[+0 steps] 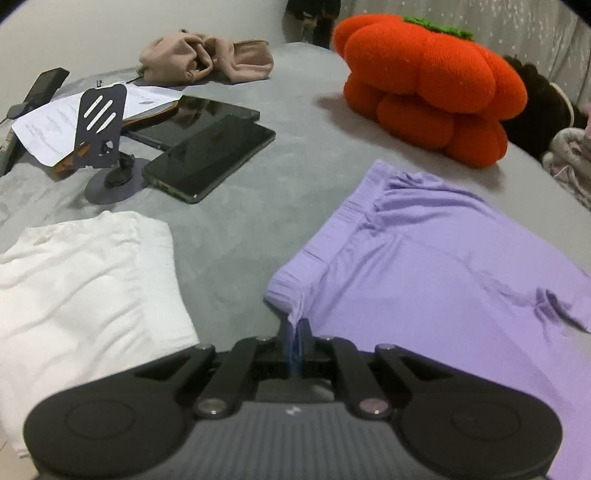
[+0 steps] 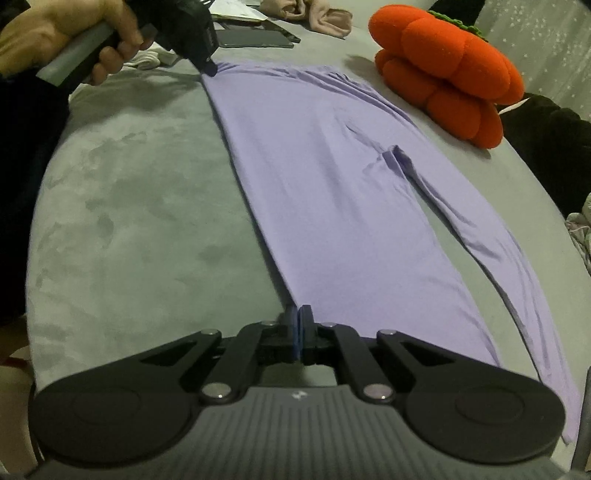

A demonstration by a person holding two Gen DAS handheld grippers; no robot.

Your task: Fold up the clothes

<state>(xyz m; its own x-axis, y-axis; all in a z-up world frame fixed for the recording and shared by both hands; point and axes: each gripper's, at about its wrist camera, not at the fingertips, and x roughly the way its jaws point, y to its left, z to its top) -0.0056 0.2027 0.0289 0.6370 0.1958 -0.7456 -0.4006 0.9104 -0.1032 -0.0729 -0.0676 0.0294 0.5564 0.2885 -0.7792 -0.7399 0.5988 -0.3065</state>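
Note:
Lilac trousers lie flat and lengthwise on the grey bed cover. My left gripper is shut on the near corner of their waistband. In the right wrist view that same left gripper shows at the far end, held by a hand. My right gripper is shut on the hem corner of the trousers at the near end. A folded white garment lies to the left of the waistband.
An orange pumpkin cushion sits beyond the trousers. Two dark tablets, a phone stand, papers and a crumpled beige garment lie at the far left. Dark and pale clothes pile at the right edge.

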